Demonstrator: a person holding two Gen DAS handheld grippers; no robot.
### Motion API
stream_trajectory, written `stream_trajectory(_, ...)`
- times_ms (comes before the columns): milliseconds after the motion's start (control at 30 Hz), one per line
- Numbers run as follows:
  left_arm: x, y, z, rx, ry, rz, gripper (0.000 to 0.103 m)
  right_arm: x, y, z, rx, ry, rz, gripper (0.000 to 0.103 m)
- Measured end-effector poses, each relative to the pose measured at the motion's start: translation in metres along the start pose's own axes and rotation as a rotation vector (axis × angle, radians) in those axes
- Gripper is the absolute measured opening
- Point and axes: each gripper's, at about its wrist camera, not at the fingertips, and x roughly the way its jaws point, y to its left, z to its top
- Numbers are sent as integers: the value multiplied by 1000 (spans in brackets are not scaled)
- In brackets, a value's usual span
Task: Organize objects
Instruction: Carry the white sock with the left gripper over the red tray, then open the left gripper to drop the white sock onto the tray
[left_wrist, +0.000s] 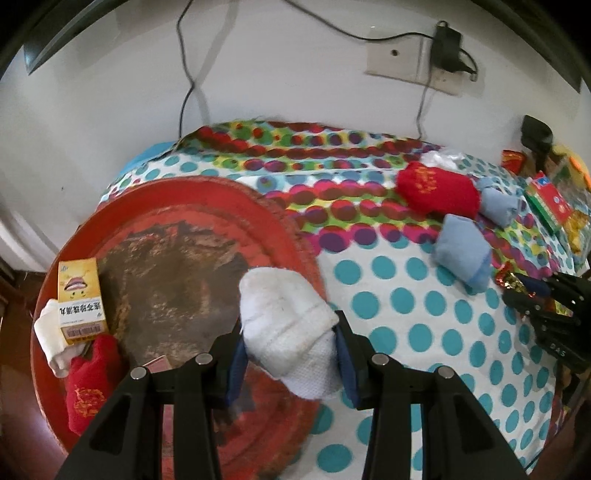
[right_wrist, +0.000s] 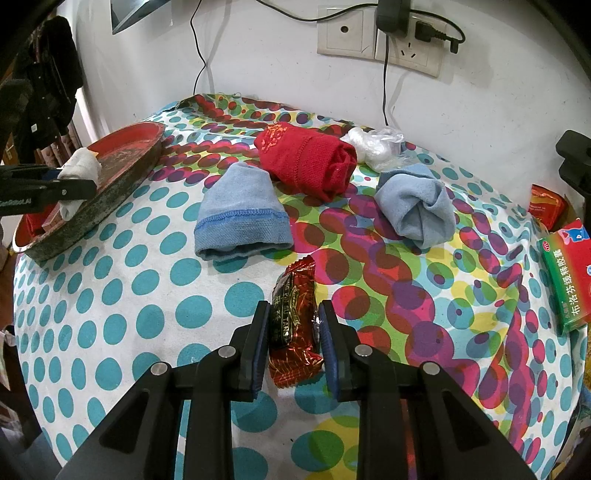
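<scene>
My left gripper (left_wrist: 290, 341) is shut on a rolled white sock (left_wrist: 284, 317) and holds it over the right rim of the round red tray (left_wrist: 207, 221). The tray holds a yellow medicine box (left_wrist: 79, 295), another white sock (left_wrist: 51, 343) and a red sock (left_wrist: 90, 387). My right gripper (right_wrist: 293, 325) is shut on a red candy wrapper (right_wrist: 295, 321) just above the dotted tablecloth. Ahead of it lie two blue socks (right_wrist: 242, 214) (right_wrist: 417, 205) and a red sock (right_wrist: 308, 162). The left gripper with its white sock also shows in the right wrist view (right_wrist: 79, 173).
A green and red medicine box (right_wrist: 567, 273) lies at the right table edge, with an orange packet (right_wrist: 546, 205) behind it. A crumpled clear plastic bag (right_wrist: 376, 146) sits by the wall. Cables hang from the wall socket (right_wrist: 380, 37).
</scene>
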Motion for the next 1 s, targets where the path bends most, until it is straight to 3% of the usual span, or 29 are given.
stream_trajectory(1000,29,116,-3,-116,69,185,44,0,1,1,3,0,-4,24)
